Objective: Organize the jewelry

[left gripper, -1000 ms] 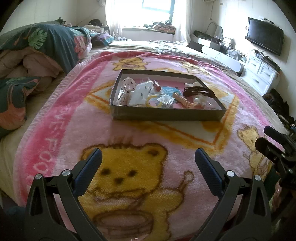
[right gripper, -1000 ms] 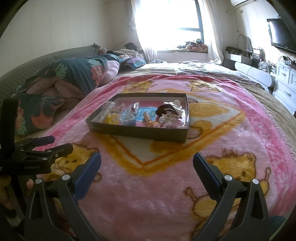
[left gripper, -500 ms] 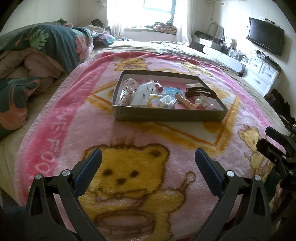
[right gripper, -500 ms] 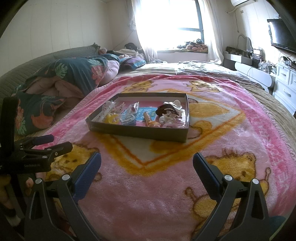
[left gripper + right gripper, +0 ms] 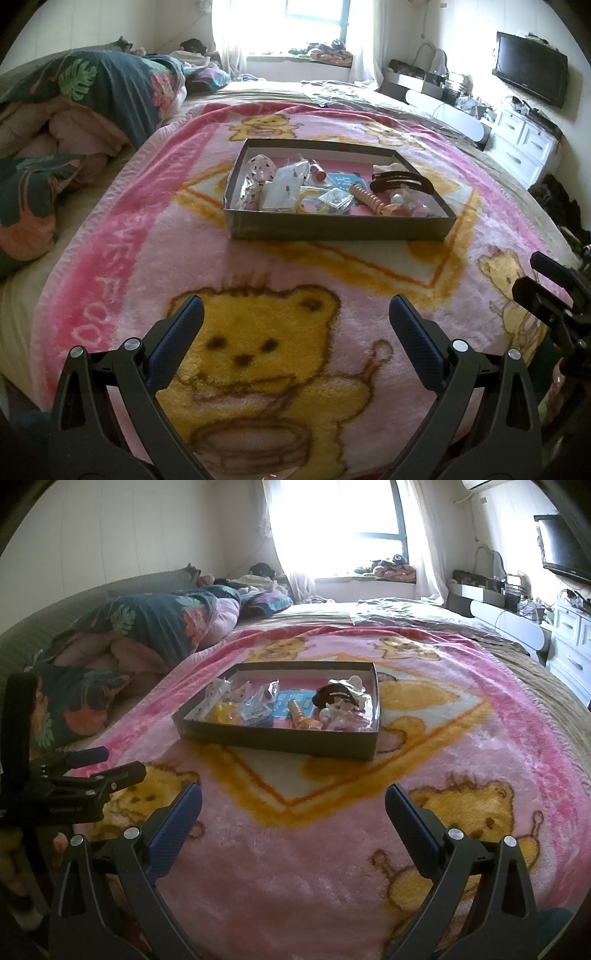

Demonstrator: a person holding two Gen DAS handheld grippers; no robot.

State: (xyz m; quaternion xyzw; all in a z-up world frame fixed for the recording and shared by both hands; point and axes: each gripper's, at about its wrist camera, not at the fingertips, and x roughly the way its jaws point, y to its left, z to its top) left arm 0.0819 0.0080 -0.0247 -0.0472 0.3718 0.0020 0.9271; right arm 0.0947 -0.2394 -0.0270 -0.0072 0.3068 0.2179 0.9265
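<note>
A shallow dark cardboard box (image 5: 332, 226) sits on the pink bear blanket (image 5: 147, 258), also in the right wrist view (image 5: 280, 740). It holds jewelry and hair items: a dark hair clip (image 5: 400, 181), a coiled orange hair tie (image 5: 371, 199), a yellow ring (image 5: 314, 206), clear packets (image 5: 284, 184) and a spotted pouch (image 5: 258, 173). My left gripper (image 5: 295, 317) is open and empty, low over the blanket in front of the box. My right gripper (image 5: 293, 801) is open and empty, also short of the box.
A bunched floral quilt (image 5: 85, 96) lies at the left of the bed. A white dresser (image 5: 524, 147) and a wall TV (image 5: 530, 83) stand at the right. The window (image 5: 332, 513) is at the far end. Each gripper shows in the other's view, at its edge.
The left gripper has moved slightly forward and the box looks a little nearer. The right gripper has barely moved. Both stay open.
</note>
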